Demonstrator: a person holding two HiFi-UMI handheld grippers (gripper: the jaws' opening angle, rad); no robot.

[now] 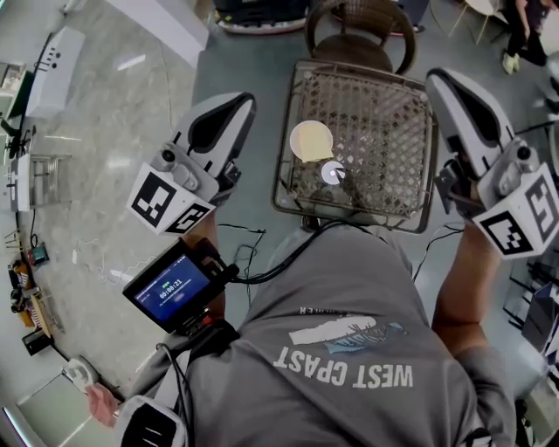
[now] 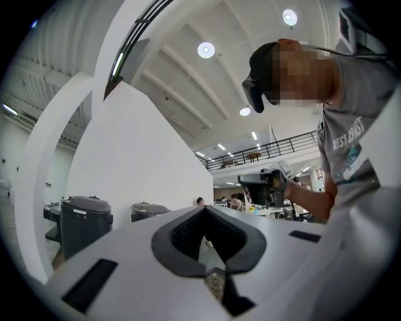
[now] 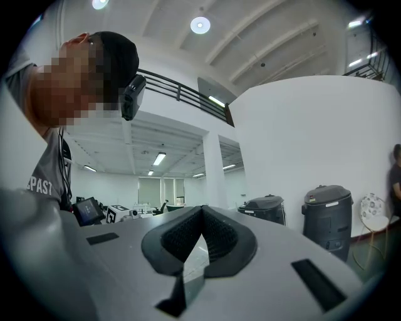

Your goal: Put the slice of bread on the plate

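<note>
We hold the left gripper [image 2: 204, 221] and right gripper [image 3: 201, 217] closed, both empty. On the brown square wicker table [image 1: 389, 131], the round cream plate [image 1: 311, 140] looks bare, with a small white disc [image 1: 333, 172] just beside it.

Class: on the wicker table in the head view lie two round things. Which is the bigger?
The pale yellow disc, farther from the person. The white disc beside it, nearer the person, is clearly smaller.

Observer: Count on the bench [image 1: 410, 131]?
Recorder: Two round discs. One cream disc [image 1: 311, 140], one smaller white disc [image 1: 333, 172].
Observer: Beyond it?
Recorder: One wicker chair [image 1: 358, 26]. Two claws: left claw [image 1: 240, 105], right claw [image 1: 439, 83]. One handheld screen [image 1: 170, 288]. Two lidded bins: near bin [image 3: 329, 210], far bin [image 3: 265, 207].
</note>
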